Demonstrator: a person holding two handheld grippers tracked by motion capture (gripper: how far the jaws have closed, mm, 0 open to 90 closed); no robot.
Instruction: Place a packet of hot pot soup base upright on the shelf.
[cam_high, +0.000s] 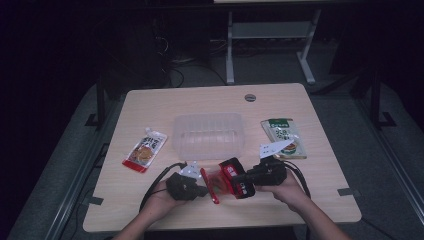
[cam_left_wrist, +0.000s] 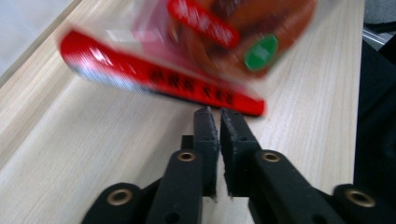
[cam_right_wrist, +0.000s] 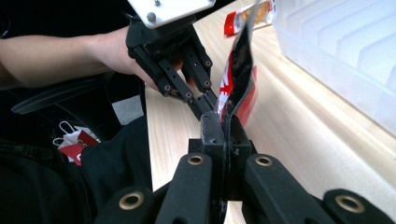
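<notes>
At the 6 o'clock edge of the wooden table (cam_high: 150, 205), a red snack packet (cam_high: 231, 182) is held clear of the tabletop between the two grippers.

Right gripper (cam_right_wrist: 223, 122): jaws clenched on the edge of the red snack packet, which rises upright from between the jaw tips in the right gripper view. In the high view, this gripper (cam_high: 248, 176) lies at 3 o'clock of the packet, the person's hand wrapped around its body.

Left gripper (cam_left_wrist: 219, 116): jaws nearly together with a thin gap between them; nothing lies between them. The tips sit just short of the packet's lower red edge (cam_left_wrist: 163, 84), which is blurred in the left gripper view. In the high view, this gripper (cam_high: 202, 189) lies at 9 o'clock of the packet.

Other items on the table:
- Clear plastic container (cam_high: 208, 134), at 12 o'clock of the packet, near the table centre.
- Orange-and-white sachet (cam_high: 145, 150), at 10 o'clock, lying flat.
- Green-and-white packet (cam_high: 283, 136), at 2 o'clock, lying flat, partly behind the right gripper's grey plate (cam_high: 274, 147).
</notes>
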